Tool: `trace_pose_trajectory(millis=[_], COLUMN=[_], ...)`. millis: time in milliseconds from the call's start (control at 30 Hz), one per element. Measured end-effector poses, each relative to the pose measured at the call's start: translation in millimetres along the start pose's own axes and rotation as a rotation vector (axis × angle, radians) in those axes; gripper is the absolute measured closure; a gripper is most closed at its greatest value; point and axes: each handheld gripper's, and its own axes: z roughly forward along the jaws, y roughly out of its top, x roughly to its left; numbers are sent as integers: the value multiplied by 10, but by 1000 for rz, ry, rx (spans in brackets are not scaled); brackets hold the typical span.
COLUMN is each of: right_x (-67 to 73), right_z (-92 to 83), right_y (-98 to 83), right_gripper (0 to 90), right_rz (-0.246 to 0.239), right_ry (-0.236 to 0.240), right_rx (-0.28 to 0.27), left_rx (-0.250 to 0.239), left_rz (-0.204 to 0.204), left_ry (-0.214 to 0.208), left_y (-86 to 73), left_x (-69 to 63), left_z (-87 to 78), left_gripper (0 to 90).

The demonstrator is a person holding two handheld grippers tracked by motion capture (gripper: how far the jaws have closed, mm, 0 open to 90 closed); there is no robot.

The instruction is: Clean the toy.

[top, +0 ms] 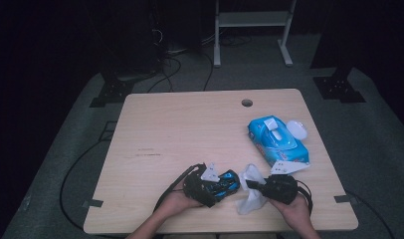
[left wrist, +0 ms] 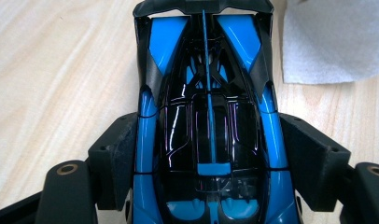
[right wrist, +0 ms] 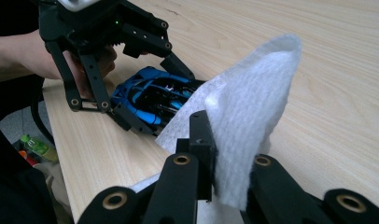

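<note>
My left tongs (left wrist: 211, 154), matt black plastic with faintly grainy pads and brass-coloured pivot rivets, clamp a glossy blue-and-black plastic toy car (left wrist: 208, 116); its lacquered shell throws sharp streaks of light. My right tongs (right wrist: 227, 186), same dull black plastic, pinch a white non-woven wipe (right wrist: 246, 107), soft, fibrous, slightly fuzzy along its edge. The pale wood-grain tabletop (top: 190, 124) looks smooth, a low-sheen laminate. The blue wipe packet (top: 277, 142) is shiny, crinkled plastic film with a smooth white hard-plastic flip lid (top: 296, 129).
</note>
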Motion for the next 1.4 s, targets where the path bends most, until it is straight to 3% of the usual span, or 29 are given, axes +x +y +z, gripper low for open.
trace_pose_trajectory(millis=[133, 467, 767, 1033, 1233, 1400], right_x=[-21, -163, -273, -319, -374, -391], right_z=[-10, -52, -37, 2, 69, 48], right_y=[5, 24, 24, 13, 0, 17], right_gripper=[857, 857, 857, 849, 726, 601], right_rz=[-1, 18, 14, 14, 18, 10], right_ry=[-8, -48, -70, -81, -107, -137], right_rx=[0, -2, 25, 53, 93, 77], left_rx=[-13, -20, -2, 31, 7, -9], left_rz=[-11, -54, -75, -103, -119, -121], left_ry=[23, 99, 118, 114, 98, 97], left_y=[20, 109, 145, 71, 51, 44], left_x=[87, 463, 654, 728, 754, 764], left_z=[-51, -45, 74, 176, 178, 144], left_gripper=[259, 259, 259, 258, 257, 237])
